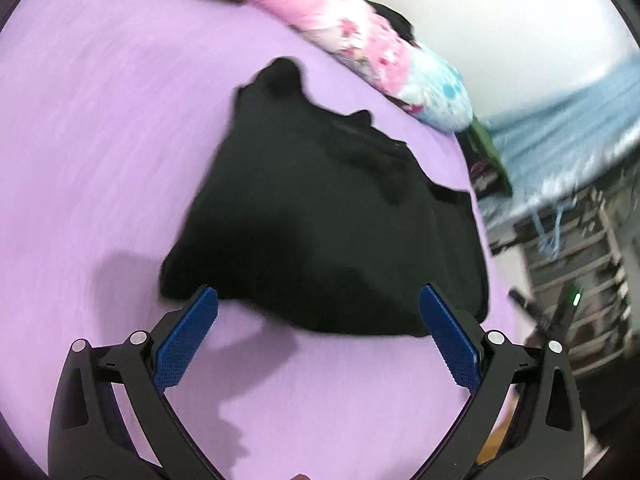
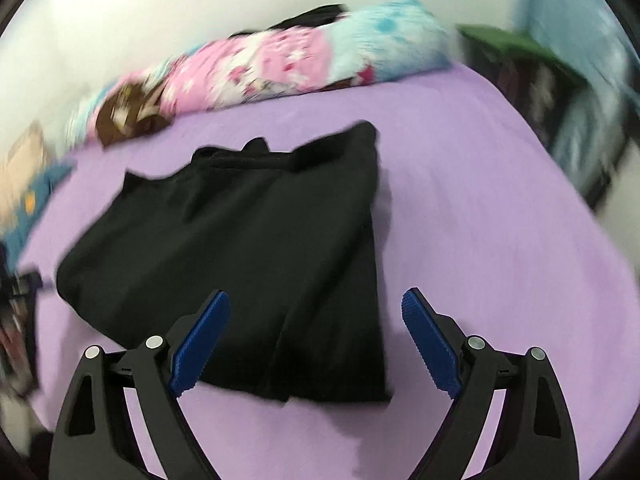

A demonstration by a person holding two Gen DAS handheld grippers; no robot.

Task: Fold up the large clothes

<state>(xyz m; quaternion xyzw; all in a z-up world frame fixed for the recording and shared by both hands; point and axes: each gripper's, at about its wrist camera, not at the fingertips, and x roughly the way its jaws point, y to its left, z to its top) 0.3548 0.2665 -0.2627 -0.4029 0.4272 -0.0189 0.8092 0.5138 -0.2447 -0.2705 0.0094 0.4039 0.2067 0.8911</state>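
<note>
Wrist views of a folding task, both blurred by motion. A black garment [image 1: 320, 216] lies flat on a purple bed [image 1: 100, 140], partly folded into a rough trapezoid, its neckline end toward a long pink-and-blue pillow [image 1: 360, 40] that runs along the white wall [image 1: 500, 20]. The left tongs [image 1: 318, 332] are spread wide, blue pads [image 1: 186, 340] apart, with nothing between them; they hover above the garment's near hem, clear of the cloth, and throw a shadow onto the sheet. The right tongs [image 2: 316, 344] are likewise spread and hold nothing; seen from this side, the garment [image 2: 240, 248] passes beneath and between their pads [image 2: 200, 348], its lower edge lying on the sheet just ahead of them. Beyond the bed's end stand a dark shelf unit [image 1: 580, 280] and light blue fabric [image 1: 560, 132], details unclear.
</note>
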